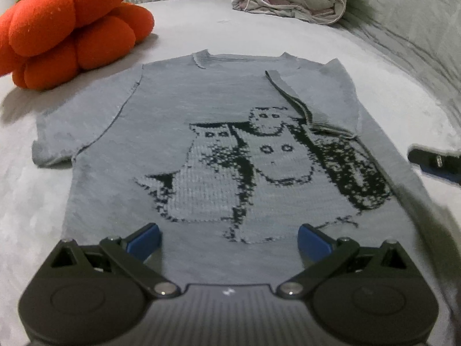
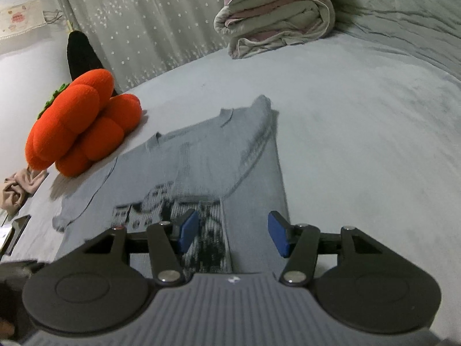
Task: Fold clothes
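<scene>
**Step in hand: first sleeve folded, second sleeve pending**

The sweater (image 1: 201, 144) lies flat on the bed (image 1: 345, 43), ahead of and beneath both jaw sets. One sleeve (image 1: 317, 115) is folded inward; the other sleeve (image 1: 57, 138) lies spread. The left gripper (image 1: 229, 239) and right gripper (image 2: 233, 236) both have jaws spread, pinching nothing. Next move, likely: grasp the spread sleeve and fold it inward.

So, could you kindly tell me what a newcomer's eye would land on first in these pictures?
Probably the bright orange pumpkin plush at the far left of the grey bed. Next comes the grey knit sweater spread flat mid-bed, with its black pixelated cat motif and one sleeve folded in across the chest. Beyond it, a folded quilt sits near the star-patterned curtain.
</scene>
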`<state>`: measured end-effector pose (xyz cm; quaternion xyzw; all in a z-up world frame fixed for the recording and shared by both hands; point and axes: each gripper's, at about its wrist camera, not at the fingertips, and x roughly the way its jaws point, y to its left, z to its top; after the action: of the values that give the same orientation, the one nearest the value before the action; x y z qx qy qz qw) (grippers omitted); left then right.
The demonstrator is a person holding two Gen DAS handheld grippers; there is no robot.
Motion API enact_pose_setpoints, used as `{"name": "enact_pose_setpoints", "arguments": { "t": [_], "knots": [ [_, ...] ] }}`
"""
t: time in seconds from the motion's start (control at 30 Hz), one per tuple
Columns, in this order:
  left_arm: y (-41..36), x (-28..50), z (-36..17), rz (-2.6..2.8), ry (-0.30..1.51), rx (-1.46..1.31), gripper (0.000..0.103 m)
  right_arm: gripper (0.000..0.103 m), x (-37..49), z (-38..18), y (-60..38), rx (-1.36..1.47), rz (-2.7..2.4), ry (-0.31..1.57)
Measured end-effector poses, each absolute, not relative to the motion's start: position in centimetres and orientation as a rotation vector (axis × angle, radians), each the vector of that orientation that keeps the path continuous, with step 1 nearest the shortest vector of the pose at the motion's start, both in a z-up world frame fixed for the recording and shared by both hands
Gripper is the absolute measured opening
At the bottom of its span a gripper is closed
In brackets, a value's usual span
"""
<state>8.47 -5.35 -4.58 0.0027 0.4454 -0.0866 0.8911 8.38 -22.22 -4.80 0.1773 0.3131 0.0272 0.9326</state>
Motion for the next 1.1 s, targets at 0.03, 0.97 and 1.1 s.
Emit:
{"name": "enact_pose_setpoints", "arguments": {
  "t": [0.03, 0.97, 1.1],
  "knots": [
    [-5.4, 8.4, -4.5, -0.185, 0.924, -0.009, 0.102, 0.058, 7.7, -4.8, -22.2, 0.364, 0.061, 0.648],
    [-10.3, 6.4, -5.1, -0.521, 0.964, -0.386, 0.053, 0.027, -10.0, -7.0, -16.7, -0.244, 0.024, 0.681],
    [-11.9, 7.8, -6.3, -0.534, 0.978, -0.467, 0.043, 0.023, -10.8, -7.6, -16.6, -0.321, 0.041, 0.661]
  ]
}}
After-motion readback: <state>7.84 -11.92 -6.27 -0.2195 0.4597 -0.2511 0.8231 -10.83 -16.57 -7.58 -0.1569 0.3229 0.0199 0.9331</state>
